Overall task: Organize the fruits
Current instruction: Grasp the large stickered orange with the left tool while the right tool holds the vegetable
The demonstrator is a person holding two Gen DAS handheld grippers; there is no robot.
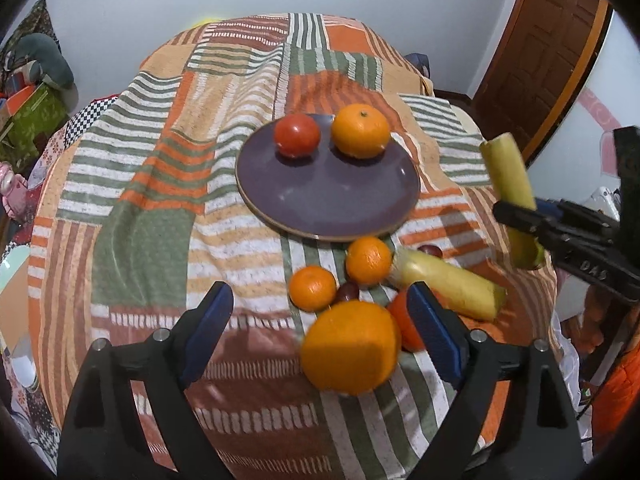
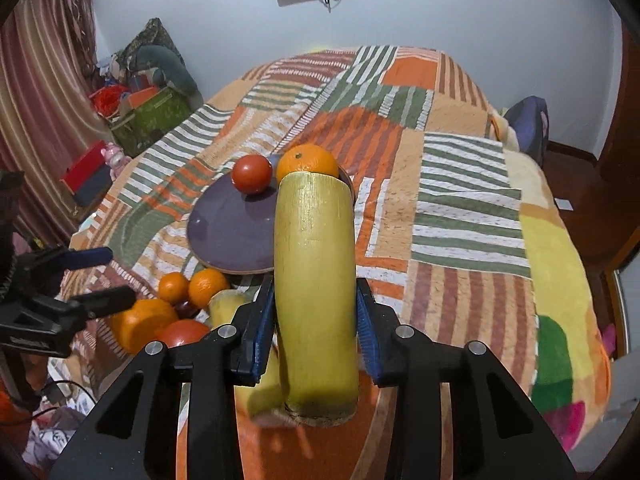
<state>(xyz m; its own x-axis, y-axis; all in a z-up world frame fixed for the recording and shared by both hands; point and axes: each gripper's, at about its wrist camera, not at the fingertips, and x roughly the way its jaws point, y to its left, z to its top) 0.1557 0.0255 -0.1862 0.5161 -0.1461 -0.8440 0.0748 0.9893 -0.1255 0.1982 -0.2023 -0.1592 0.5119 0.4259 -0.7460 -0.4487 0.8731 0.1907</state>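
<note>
A purple plate (image 1: 328, 196) on the patterned bedspread holds a tomato (image 1: 297, 134) and an orange (image 1: 361, 131). In front of it lie two small oranges (image 1: 368, 260), a big orange (image 1: 351, 347), a dark plum (image 1: 346, 291), another tomato (image 1: 402, 322) and a yellow-green cane piece (image 1: 448, 282). My left gripper (image 1: 320, 312) is open just above the big orange. My right gripper (image 2: 316, 324) is shut on a second yellow-green cane piece (image 2: 316, 280), held upright in the air to the plate's right (image 1: 510, 196).
The bedspread (image 2: 460, 208) covers a rounded bed. A green box (image 2: 152, 116) and clutter stand at the left by a curtain. A wooden door (image 1: 536, 52) is at the right. A backpack (image 2: 528, 124) sits beyond the bed's far right.
</note>
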